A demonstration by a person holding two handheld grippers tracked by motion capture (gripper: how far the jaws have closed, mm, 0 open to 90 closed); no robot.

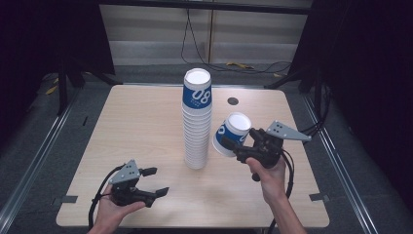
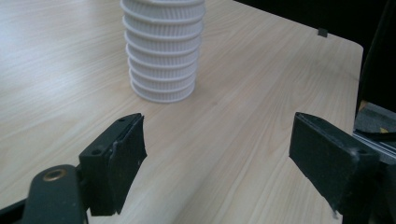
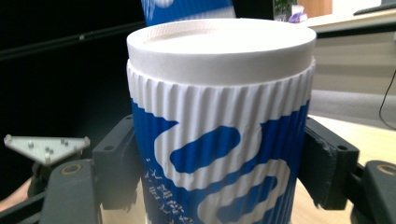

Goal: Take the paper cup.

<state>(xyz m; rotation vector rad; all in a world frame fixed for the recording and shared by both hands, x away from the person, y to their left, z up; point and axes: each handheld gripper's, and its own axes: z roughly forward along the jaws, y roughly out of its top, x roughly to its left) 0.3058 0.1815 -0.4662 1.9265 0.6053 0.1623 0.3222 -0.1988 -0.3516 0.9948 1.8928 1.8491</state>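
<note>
**Single cup held clear of the stack**

My right tongs (image 1: 242, 140) are clamped on the ribbed wall of one blue-and-white paper cup (image 1: 231, 134), tilted, just right of the cup stack (image 1: 197, 122) and lifted off the desk (image 1: 146, 126). My left tongs (image 1: 155, 181) stand wide apart with nothing between them, low over the desk, the stack's base ahead of them. I judge the step to be carrying one cup at the stack. Next move: level the cup and keep it from bumping the tall stack.
</note>
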